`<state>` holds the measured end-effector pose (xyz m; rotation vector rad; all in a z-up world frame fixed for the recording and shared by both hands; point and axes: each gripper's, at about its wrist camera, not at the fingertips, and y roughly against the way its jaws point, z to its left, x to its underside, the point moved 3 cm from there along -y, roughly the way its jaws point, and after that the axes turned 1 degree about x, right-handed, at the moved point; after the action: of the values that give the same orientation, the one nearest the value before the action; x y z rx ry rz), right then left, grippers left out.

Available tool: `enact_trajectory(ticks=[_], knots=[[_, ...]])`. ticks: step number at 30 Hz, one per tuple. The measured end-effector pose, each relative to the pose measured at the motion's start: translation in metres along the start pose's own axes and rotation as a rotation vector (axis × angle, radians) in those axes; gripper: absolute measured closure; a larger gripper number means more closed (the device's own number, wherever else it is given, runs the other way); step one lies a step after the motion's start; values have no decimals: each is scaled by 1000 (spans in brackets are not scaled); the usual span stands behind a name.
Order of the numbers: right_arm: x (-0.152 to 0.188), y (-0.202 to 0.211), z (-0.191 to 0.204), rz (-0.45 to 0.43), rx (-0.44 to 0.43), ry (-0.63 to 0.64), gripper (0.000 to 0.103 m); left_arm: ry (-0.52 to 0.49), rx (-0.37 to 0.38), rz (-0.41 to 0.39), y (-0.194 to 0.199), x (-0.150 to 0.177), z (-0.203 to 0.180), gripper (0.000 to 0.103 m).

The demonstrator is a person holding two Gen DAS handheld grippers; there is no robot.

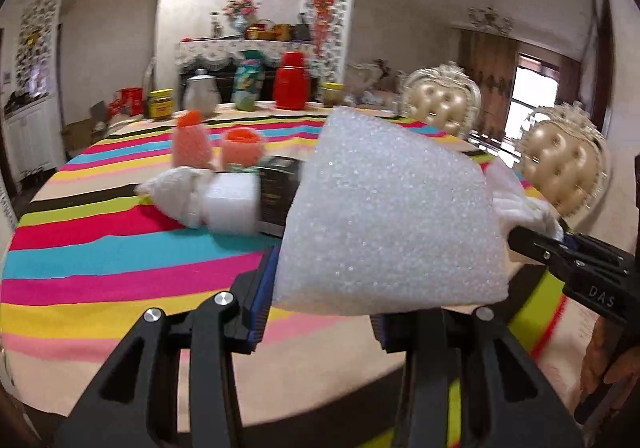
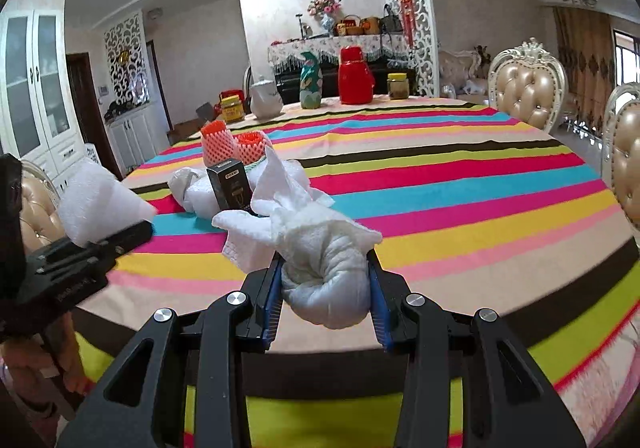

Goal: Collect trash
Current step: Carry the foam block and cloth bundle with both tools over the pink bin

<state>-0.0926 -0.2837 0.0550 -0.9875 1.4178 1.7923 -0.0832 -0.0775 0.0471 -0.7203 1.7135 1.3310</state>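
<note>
The left gripper (image 1: 320, 312) clamps a white foam block (image 1: 392, 216); the right gripper (image 2: 326, 288) clamps a crumpled white tissue wad (image 2: 320, 260) above the striped surface (image 2: 460, 184), black box (image 2: 232, 188) at ten o'clock.

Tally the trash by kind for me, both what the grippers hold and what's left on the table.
White foam blocks: 2, one in the left gripper, one on the table
Tissue wads: 2, one in the right gripper, one on the table
Orange foam fruit nets: 2
Black box: 1
Total: 7
</note>
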Motion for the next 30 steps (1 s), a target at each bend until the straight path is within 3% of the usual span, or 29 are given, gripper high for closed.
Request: enact_trajectory(ticks=[12,17,24,27,30], knots=[[34,92,-65,-57,141,-68,64,-160,223,43,-10,10,-122,62],[54,141,-103,-86,277,-100,64,-224,323,29,-12,5,-180,62],[77,194,-173,-102,493,-174,64,-311,528,37,-13,9,-282,63],[88,215,-205,-84,624,-181,64,-358,631,54,-14,14,-328,63],[98,232,-235,-68,675,-232,64,-406,721,63,-13,19,-372,63]])
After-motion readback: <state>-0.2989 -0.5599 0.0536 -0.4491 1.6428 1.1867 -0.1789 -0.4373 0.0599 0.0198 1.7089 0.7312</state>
